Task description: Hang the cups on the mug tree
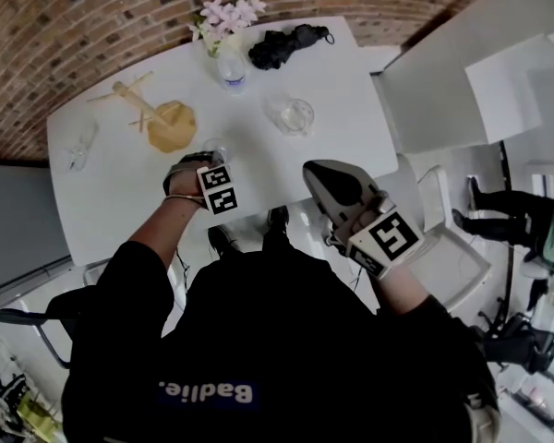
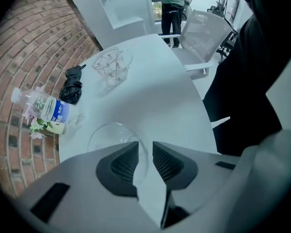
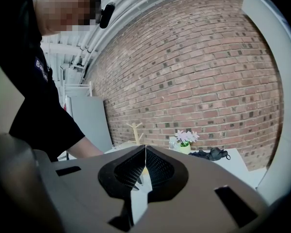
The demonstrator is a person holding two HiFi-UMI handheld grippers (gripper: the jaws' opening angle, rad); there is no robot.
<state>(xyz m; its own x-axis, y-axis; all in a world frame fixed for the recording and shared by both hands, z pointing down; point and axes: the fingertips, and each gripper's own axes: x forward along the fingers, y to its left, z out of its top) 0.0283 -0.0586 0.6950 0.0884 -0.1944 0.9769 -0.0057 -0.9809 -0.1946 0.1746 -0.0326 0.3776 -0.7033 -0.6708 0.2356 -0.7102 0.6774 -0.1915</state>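
- On the table (image 1: 92, 201), head view first: which cup is concerned, and where is the tree?
- The nearest glass cup (image 1: 214, 148) is met by the left gripper (image 1: 198, 162) at the near middle of the table. The mug tree (image 1: 157, 118) is seen near it, fwd and to the person's left. The right gripper (image 1: 319, 175) is held off the near edge, well apart from both. So the left one is judged the nearer to cup and tree.
- Left gripper view, the jaws?
- A narrow gap is left btw. the pads, and the near wall of the cup is taken into it. The cup stands on the table. Firm pressing cannot be confirmed, and no handle is made out. The tree is not shown in this view. A second cup (image 2: 114, 64) and a bottle (image 2: 46, 106) are seen farther off.
- Right gripper view?
- The jaws are found together, with nothing held btw. them. The tree is seen beyond the tips, with the stem upright and the pegs slanted upward.
- So what is the next move turned on?
- Prob. on this: the tree lies a short way left-fwd of the cup, and its long axis is vertical. A lift, then a lowering onto a peg from above, is called for.
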